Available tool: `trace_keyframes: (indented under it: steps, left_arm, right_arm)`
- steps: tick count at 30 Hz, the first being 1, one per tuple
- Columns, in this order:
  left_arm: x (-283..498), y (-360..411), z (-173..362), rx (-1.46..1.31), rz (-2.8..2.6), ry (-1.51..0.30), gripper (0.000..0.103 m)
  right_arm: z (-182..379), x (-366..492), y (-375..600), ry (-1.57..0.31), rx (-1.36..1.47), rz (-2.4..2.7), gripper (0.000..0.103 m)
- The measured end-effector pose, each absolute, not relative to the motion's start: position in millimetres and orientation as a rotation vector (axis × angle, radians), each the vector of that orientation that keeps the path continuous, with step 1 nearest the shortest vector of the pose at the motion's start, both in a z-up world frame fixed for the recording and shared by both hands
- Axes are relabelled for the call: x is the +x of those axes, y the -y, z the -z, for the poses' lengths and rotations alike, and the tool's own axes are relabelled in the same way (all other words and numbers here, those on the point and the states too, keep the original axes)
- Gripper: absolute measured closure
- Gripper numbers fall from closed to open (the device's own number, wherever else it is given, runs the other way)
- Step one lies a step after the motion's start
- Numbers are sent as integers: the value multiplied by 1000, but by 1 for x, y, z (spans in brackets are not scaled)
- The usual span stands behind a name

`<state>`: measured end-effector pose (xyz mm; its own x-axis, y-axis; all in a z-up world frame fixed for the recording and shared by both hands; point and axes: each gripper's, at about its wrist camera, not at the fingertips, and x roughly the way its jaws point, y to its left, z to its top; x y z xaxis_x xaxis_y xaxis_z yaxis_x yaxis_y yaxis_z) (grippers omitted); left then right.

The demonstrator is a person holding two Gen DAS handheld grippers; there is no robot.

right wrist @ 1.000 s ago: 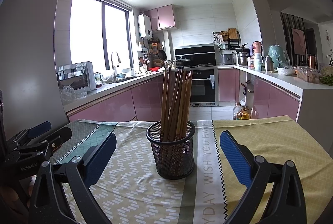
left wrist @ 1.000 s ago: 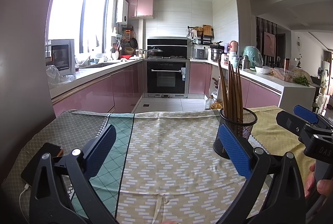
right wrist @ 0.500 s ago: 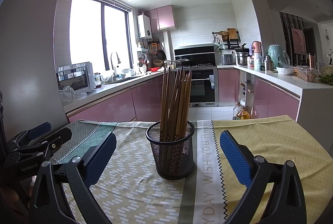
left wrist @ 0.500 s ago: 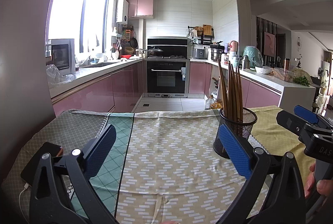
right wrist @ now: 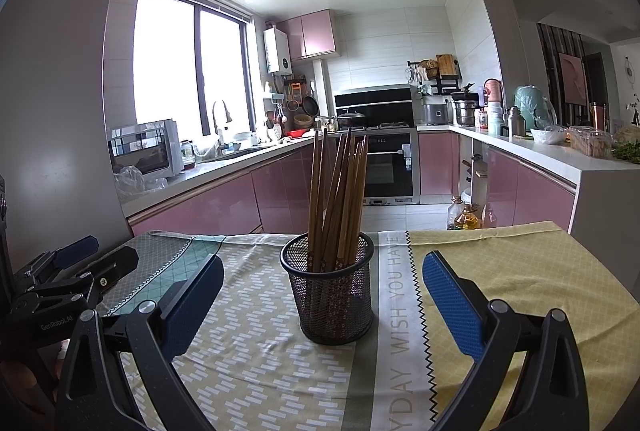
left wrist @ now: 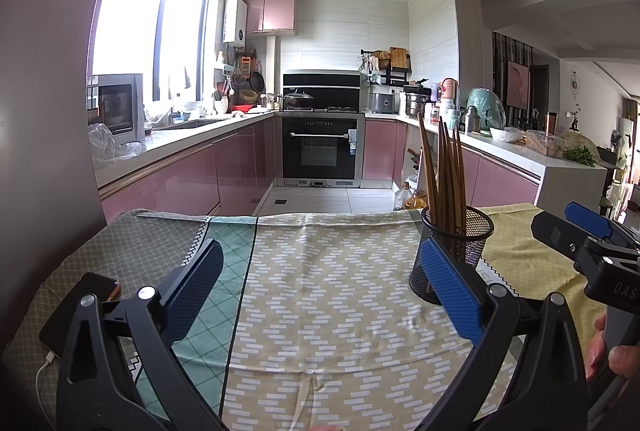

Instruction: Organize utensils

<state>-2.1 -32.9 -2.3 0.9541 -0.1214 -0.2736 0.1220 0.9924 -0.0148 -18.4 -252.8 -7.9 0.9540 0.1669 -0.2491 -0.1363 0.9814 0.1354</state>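
1. Black mesh cup (right wrist: 329, 294) sits upright on the patterned tablecloth (right wrist: 256, 351), pretty much dead center in the right wrist view.
2. Wooden chopsticks (right wrist: 338, 199) are all standing in that cup, fanned out a bit and leaning against the rim.
3. Right gripper (right wrist: 323, 291) has its blue pads spread wide, nothing between them. The cup is just ahead of the gap, not touched.
4. Left gripper (left wrist: 320, 287) is spread wide too, hovering over bare cloth. From its camera the cup shows off to the right, partly behind the right-side pad.
5. Dark phone (left wrist: 76, 307) with a white cable lies on the cloth at the left edge, near the left gripper's left finger.
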Motion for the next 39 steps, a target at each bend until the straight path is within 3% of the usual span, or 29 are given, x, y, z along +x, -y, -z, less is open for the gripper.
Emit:
trace_keyframes:
  steps: [34,39]
  left_arm:
    - [-1,40,9,12,106,-288,6]
    - [14,31,16,8,109,-358,6]
  right_arm:
    - [11,-17,253,-279,115,-145,6]
    - [23,10,284,-423,125,-70,6]
